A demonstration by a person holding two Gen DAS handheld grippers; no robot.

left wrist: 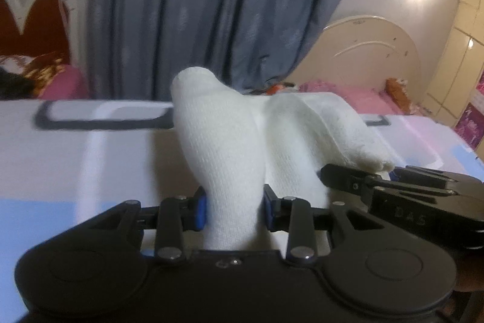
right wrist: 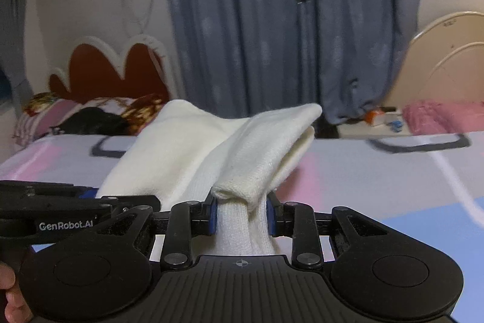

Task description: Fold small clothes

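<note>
A small white knitted garment, sock-like point(left wrist: 230, 141), is held above the table. My left gripper point(left wrist: 235, 209) is shut on one end of it, and the cloth stands up between the blue pads. My right gripper point(right wrist: 241, 214) is shut on the other end of the white garment point(right wrist: 242, 147), with a folded cuff draped over the jaws. The two grippers are side by side: the right gripper shows at the right of the left wrist view point(left wrist: 393, 186), and the left gripper shows at the left of the right wrist view point(right wrist: 69, 211).
The table point(right wrist: 378, 171) has a white, pink and light blue cover with dark outlined rectangles point(left wrist: 103, 114). Behind are a blue curtain point(right wrist: 287, 20), a bed with a red headboard point(right wrist: 112, 71), pink bedding point(left wrist: 363, 99) and a cream headboard point(left wrist: 369, 50).
</note>
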